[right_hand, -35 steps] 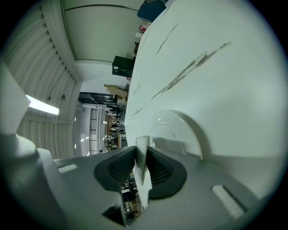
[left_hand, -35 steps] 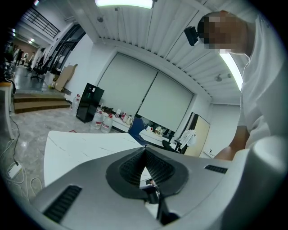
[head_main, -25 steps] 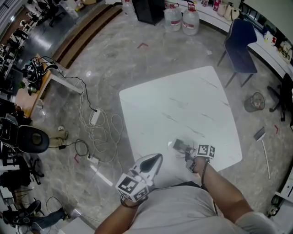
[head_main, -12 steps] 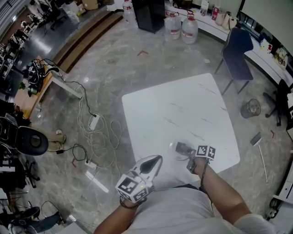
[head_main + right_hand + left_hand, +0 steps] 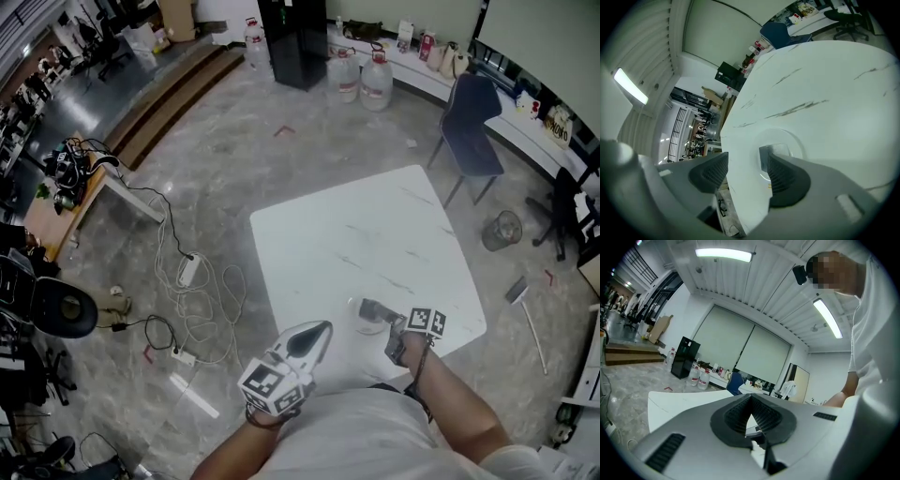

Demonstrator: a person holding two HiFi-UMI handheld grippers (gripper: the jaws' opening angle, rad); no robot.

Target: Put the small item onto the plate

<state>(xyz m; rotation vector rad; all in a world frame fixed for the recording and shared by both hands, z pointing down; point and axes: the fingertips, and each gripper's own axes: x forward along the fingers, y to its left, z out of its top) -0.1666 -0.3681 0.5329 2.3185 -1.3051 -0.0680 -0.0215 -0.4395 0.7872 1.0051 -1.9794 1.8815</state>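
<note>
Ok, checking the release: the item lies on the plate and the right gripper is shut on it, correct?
Not shut. The right gripper view shows the right gripper open, its jaws having just been opening, with nothing between them; the item does lie on the plate.

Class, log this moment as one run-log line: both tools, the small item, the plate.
right tool: open, jaws just opening, empty | left tool: shut, empty | block: on plate | plate: on table
</note>
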